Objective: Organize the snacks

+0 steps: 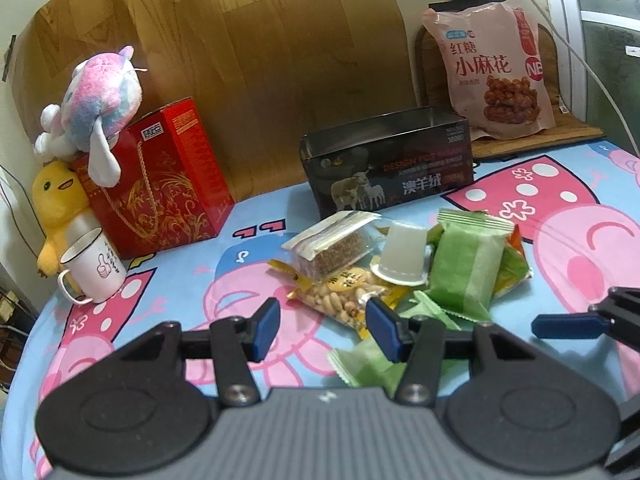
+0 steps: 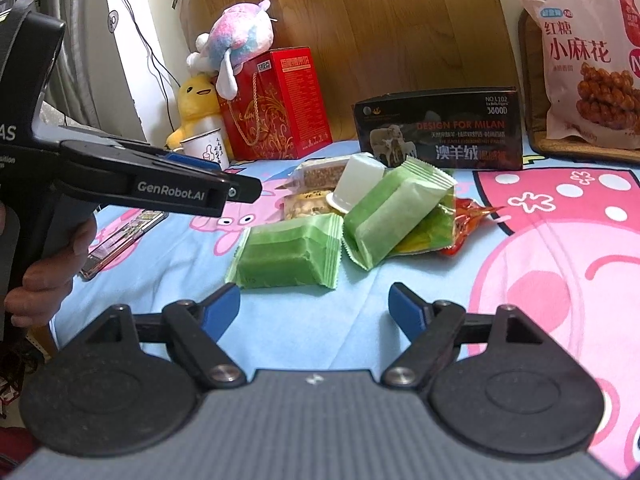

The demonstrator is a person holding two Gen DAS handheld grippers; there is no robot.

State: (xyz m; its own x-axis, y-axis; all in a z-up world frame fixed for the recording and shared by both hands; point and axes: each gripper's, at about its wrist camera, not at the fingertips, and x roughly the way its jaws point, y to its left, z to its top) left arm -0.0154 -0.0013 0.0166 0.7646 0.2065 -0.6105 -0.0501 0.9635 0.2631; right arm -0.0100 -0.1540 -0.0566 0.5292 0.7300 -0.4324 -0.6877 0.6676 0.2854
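Left gripper (image 1: 322, 330) at lower centre of left wrist view, jaws apart, nothing between them — tips just short of peanut packet (image 1: 344, 294). Right gripper (image 2: 314, 310) at lower centre of right wrist view, likewise spread and empty, near green wrapped cake (image 2: 286, 256). Snack pile mid-frame on cartoon-print cloth (image 2: 560, 280): second green cake (image 2: 394, 216), white jelly cup (image 2: 356, 180). Behind pile — open black box (image 1: 386, 160); red gift box (image 1: 160, 180) at left

A heap of snacks lies mid-bedsheet (image 2: 400, 280): two green wrapped cakes (image 2: 289, 256) (image 2: 394, 216), a white jelly cup (image 2: 357, 181) upside down, a peanut pack (image 1: 340, 294) and a brown bar (image 1: 332, 246). Behind it, toward the far edge, stands the open black box (image 2: 438, 136).
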